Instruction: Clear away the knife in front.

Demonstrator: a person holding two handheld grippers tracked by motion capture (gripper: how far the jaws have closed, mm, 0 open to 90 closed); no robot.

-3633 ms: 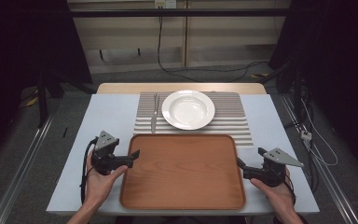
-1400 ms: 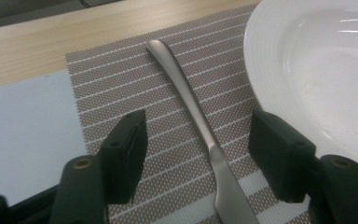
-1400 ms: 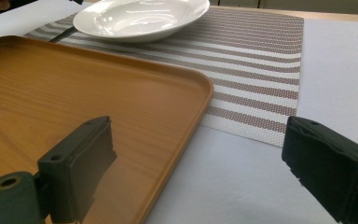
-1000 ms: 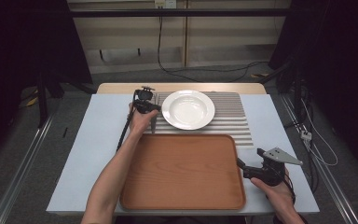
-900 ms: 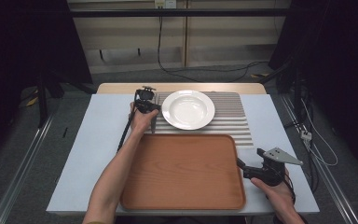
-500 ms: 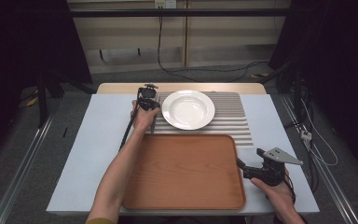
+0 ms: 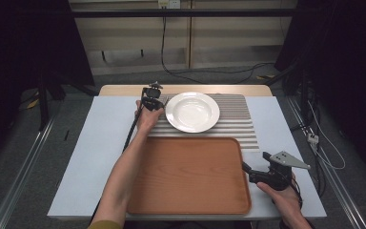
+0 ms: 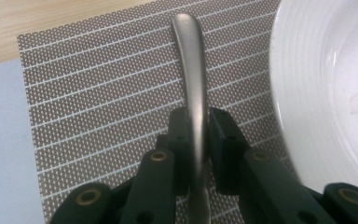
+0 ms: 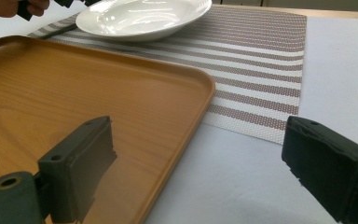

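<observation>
on the far left corner of the striped placemat (image 7: 238,121), just beside the white plate (image 7: 192,111), the left gripper (image 8: 196,135) has its two black jaws pinched on the handle of a piece of metal cutlery (image 8: 193,93). seen from the left gripper view, that handle is a smooth, dull grey steel, gently curved, with a rounded end pointing away over the mat; which kind of utensil it is i cannot tell, since the other end is hidden under the jaws. the plate is a deep white one with a ribbed rim and a faint smear inside it.

nearer the person, a wooden tray (image 7: 190,174) with rounded corners and a raised lip lies bare, its far edge overlapping the mat. the right gripper (image 7: 249,170) rests at the tray's right edge, jaws spread wide apart with nothing between them; from the right gripper view one jaw hangs over the tray and the other over the table.

the table (image 7: 100,143) has a pale blue-grey top with a wooden strip along its far side. beyond it the room is dark, with a light wall panel, cables (image 7: 171,71) trailing over a grey floor and metal rails at both sides.
</observation>
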